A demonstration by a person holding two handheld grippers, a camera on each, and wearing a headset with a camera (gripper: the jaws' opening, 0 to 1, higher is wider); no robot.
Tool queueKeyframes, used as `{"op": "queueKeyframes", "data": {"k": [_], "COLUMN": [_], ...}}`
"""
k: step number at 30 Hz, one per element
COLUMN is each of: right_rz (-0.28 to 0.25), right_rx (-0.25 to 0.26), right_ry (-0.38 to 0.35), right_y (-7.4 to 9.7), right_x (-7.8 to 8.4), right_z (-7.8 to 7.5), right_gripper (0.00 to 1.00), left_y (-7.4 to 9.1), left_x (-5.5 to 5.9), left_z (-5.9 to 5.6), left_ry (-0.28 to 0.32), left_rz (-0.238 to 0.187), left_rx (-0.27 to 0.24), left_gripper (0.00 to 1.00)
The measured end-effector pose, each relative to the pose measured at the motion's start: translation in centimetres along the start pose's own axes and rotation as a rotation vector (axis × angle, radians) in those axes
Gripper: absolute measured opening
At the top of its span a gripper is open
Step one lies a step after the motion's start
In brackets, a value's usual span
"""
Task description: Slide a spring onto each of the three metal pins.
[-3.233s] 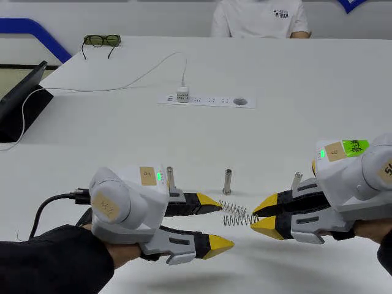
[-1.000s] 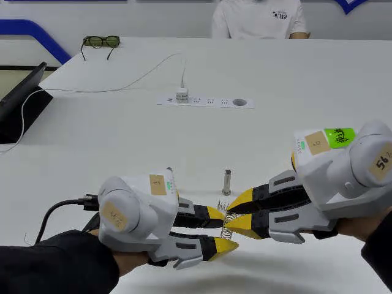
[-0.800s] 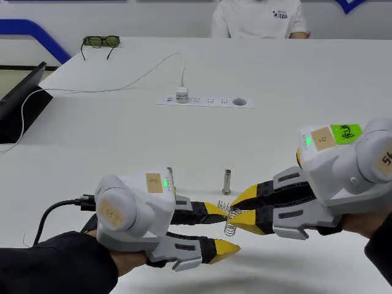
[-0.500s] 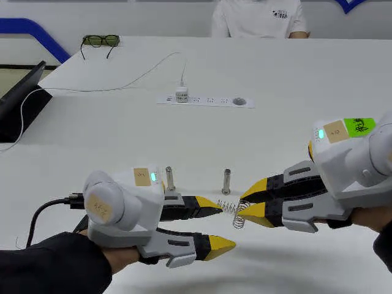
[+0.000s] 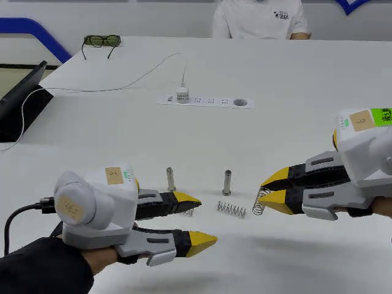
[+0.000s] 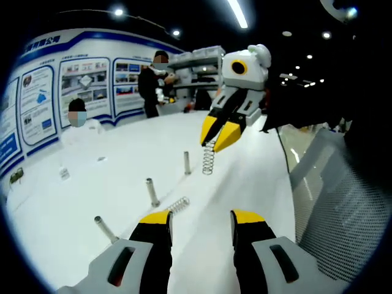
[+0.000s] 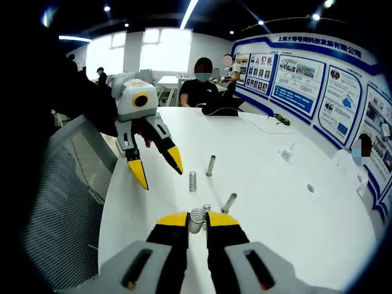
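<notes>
right gripper [image 5: 267, 192] pulled back right with one spring [image 5: 260, 203] pinched in its tips | second spring [image 5: 231, 209] now lying loose on table [image 5: 122, 135] | left gripper [image 5: 203, 219] backed off left

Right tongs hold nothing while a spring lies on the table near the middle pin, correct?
No: the right tongs are shut on a spring, per the right gripper view; another spring does lie on the table near the middle pin.

Loose spring [image 5: 231, 209] on table [image 5: 122, 141] just before middle pin [image 5: 227, 182], left pin [image 5: 171, 179] beside, power strip [image 5: 206, 100] far behind
</notes>
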State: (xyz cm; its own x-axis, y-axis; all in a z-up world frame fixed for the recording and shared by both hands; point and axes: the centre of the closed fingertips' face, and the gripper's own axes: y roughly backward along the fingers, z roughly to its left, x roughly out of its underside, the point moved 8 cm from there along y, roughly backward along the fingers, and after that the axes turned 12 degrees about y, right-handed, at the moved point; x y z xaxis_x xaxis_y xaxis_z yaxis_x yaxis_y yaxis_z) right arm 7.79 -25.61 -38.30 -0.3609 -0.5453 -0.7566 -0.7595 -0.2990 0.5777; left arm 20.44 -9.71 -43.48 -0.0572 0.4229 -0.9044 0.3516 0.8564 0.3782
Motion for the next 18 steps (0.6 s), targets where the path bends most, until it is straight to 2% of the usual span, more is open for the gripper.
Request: {"op": "queueKeyframes", "data": {"k": [8, 18], "right_rz": [0.011, 0.031], "right_rx": [0.045, 0.087], "right_ry": [-0.016, -0.02], "right_y": [1.1, 2.1], "right_x": [0.7, 1.3], "right_z": [-1.1, -2.5], "right_gripper": [0.12, 0.12], "left_y": [1.1, 1.7], "left_x": [0.5, 0.8], "left_z": [0.2, 0.4], "left_ry": [0.024, 0.039], "left_rz": [-0.011, -0.02], "left_rx": [-0.029, -0.053], "left_gripper": [0.4, 0.4]}}
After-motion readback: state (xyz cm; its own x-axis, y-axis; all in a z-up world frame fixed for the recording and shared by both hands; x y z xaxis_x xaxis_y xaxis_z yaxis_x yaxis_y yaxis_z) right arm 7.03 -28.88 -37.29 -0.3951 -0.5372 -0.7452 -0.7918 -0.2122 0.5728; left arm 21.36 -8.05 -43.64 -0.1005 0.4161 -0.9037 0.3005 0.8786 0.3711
